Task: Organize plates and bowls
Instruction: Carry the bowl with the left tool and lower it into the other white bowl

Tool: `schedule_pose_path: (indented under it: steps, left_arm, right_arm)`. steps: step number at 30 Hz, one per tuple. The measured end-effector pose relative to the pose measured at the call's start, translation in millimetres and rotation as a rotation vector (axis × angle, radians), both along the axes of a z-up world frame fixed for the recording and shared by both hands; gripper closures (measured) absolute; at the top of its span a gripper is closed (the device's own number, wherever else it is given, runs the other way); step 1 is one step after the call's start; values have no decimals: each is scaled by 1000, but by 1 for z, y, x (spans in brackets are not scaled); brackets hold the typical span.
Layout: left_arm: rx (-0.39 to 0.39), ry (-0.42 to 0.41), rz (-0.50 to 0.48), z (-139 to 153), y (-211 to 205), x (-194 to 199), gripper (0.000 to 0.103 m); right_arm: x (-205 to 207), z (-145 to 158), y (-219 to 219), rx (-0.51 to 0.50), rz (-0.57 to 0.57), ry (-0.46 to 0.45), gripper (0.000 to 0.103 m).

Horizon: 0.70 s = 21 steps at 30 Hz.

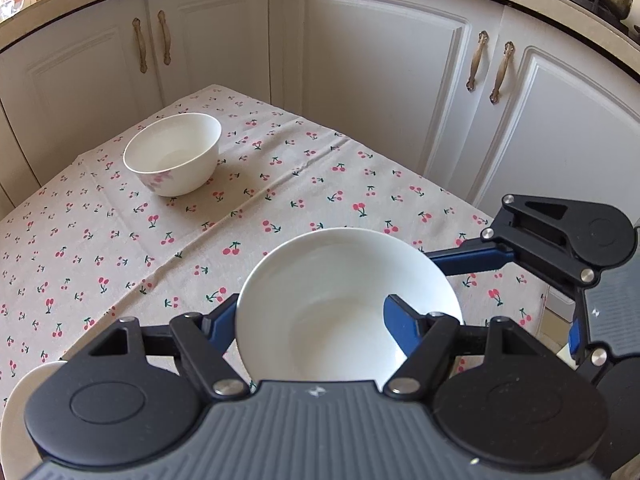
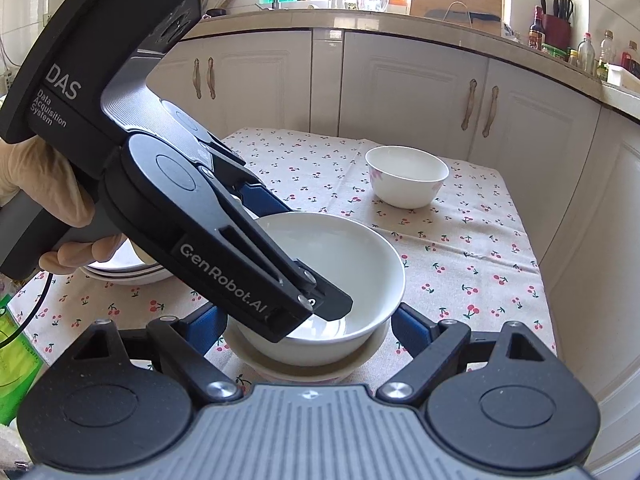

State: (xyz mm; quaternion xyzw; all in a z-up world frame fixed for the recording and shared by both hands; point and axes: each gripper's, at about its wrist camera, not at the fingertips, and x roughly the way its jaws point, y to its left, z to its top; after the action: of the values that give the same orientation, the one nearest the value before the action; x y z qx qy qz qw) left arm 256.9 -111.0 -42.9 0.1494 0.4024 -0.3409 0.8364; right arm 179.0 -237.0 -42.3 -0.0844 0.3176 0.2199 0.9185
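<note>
- The left gripper (image 1: 312, 316) sits over a plain white bowl (image 1: 340, 280). One blue finger (image 1: 222, 328) lies outside the rim and the other is inside the hollow. I cannot tell whether the pads press on the wall.
- A gloved hand (image 2: 36, 184) holds that gripper's handle, and it slants down into the bowl from the upper left in the right wrist view.
- The plain white bowl is nested upright in a lower bowl (image 2: 360, 364) of a creamier white, near the table's front edge.
- The right gripper (image 2: 308, 320) has its jaws spread wide around the lower bowl. Its blue fingers (image 2: 412, 328) lie against opposite sides of the rim, clamping it.
- Both bowls are over a beige tablecloth (image 1: 120, 248) printed with red cherries.
- A short stack of white plates (image 2: 128, 272) lies on the cloth just beside the nested pair, partly hidden behind the left gripper.
- A green packet (image 2: 16, 344) shows past the table's edge on that side.
- A third bowl, the flowered bowl (image 1: 172, 156), white with a pink print, stands upright and alone near the far end of the table, well apart from the others.
- White cabinet doors (image 1: 380, 80) with bronze handles run behind the table.
- A countertop (image 2: 400, 20) above them carries bottles, a cutting board and a knife block.
</note>
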Motion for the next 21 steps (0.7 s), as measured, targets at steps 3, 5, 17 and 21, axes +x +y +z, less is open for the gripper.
schedule_pose_path:
  steps: [3, 5, 17, 21]
  left_arm:
    - [-1, 3, 0, 0, 0, 0, 28]
    - [-3, 1, -1, 0, 0, 0, 28]
    - [-2, -43, -18, 10, 2, -4, 27]
    - [-21, -73, -1, 20, 11, -6, 22]
  right_arm:
    - [2, -1, 0, 0, 0, 5, 11]
    - [2, -2, 0, -4, 1, 8, 11]
    - [-1, -2, 3, -21, 11, -14, 0]
    - [-7, 5, -1, -10, 21, -22, 0]
